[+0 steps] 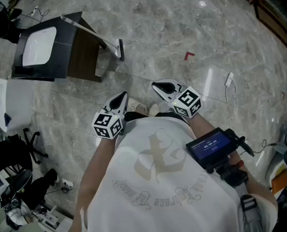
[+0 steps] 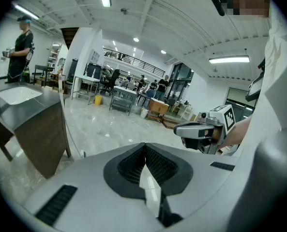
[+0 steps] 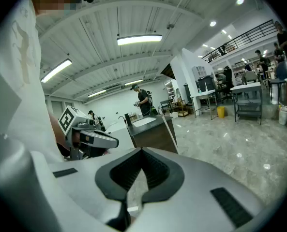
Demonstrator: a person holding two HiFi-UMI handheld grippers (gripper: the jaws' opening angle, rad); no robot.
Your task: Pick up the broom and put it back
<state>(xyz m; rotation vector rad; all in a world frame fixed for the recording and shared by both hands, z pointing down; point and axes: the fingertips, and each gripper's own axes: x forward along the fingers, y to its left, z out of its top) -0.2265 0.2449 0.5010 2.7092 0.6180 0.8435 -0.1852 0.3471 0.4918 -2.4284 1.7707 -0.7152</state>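
Observation:
The broom (image 1: 92,32) has a long white handle and a small dark head (image 1: 120,50). It leans on the dark sink cabinet (image 1: 80,52) across the marble floor, head down. Both grippers are held close to my chest, well short of it. My left gripper (image 1: 121,98) and right gripper (image 1: 162,86) point toward the cabinet, both shut with nothing between the jaws. In the left gripper view the jaw tips (image 2: 145,149) meet, and the broom handle (image 2: 62,108) stands thin against the cabinet's side. The right gripper view shows closed jaws (image 3: 142,151) and the handle (image 3: 171,127) by the cabinet.
A white basin (image 1: 38,46) sits in the cabinet top. On the floor lie a red mark (image 1: 188,55) and a white cable with a plug (image 1: 229,79) to the right. Office chairs (image 1: 17,153) and clutter stand at the left. People work at tables far off.

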